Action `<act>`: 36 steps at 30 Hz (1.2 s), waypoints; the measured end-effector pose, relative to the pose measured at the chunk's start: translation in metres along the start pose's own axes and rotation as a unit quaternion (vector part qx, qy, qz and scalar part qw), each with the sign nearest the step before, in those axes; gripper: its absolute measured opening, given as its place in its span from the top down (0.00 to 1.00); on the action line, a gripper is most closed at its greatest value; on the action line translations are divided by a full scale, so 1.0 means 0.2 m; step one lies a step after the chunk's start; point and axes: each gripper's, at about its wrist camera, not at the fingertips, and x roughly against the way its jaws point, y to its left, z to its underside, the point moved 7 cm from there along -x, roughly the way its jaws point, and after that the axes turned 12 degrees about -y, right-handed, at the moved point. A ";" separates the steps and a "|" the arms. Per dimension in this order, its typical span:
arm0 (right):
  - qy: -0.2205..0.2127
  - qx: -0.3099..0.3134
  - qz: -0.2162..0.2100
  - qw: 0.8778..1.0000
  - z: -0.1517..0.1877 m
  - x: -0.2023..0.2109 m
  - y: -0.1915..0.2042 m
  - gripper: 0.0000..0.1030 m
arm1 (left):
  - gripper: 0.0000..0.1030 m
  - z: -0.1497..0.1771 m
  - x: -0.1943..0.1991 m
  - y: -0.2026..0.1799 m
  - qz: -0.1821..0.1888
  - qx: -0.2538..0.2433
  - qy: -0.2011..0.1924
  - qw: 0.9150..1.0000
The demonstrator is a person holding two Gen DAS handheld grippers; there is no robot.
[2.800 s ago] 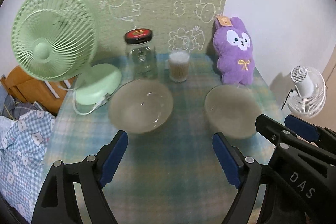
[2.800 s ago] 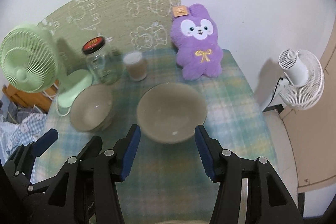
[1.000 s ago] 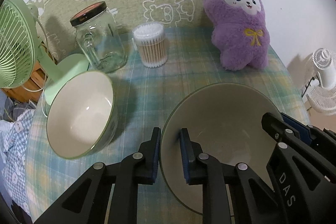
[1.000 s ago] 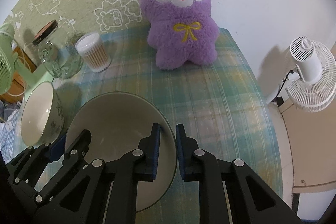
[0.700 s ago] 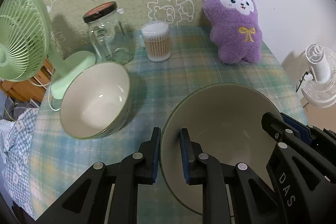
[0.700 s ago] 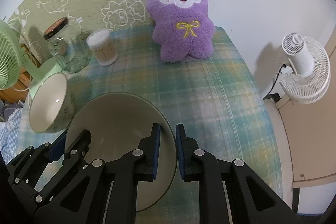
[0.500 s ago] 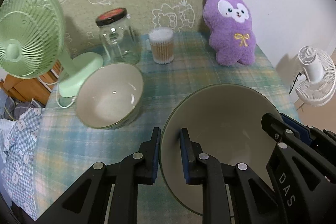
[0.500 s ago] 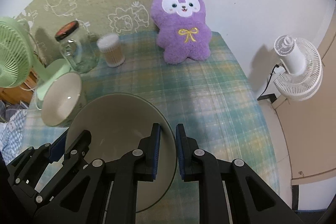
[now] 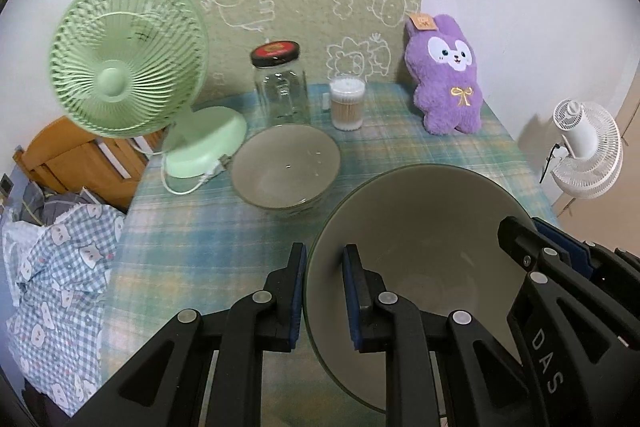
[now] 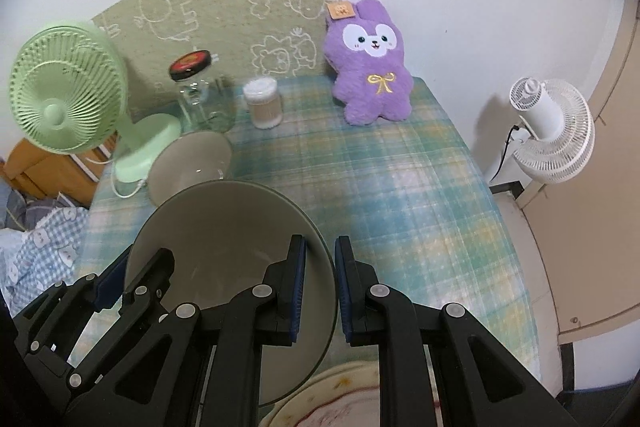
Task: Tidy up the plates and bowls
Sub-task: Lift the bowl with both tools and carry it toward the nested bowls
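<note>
Bare tablecloth (image 10: 400, 195) right of second bowl (image 9: 286, 167)

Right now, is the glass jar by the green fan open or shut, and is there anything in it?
Shut: the glass jar stands upright with its dark lid on. It looks empty; its clear walls show nothing inside.

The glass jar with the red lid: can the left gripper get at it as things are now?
Probably not yet. The left gripper is shut on the rim of the large bowl, which the right gripper also clamps. The smaller bowl sits just in front of the glass jar.
</note>
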 end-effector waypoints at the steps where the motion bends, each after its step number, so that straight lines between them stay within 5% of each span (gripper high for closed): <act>1: -0.001 0.000 0.000 1.000 0.00 0.02 0.01 0.82 | 0.85 0.00 0.03 0.02 0.001 0.000 -0.002 1.000; 15: -0.002 -0.007 -0.004 1.000 0.24 0.27 0.28 0.82 | 0.84 0.19 0.26 0.29 0.000 -0.009 -0.003 1.000; 36: 0.058 0.003 -0.007 0.998 0.68 0.30 0.55 0.82 | 0.84 0.59 0.28 0.55 -0.002 -0.010 0.052 0.999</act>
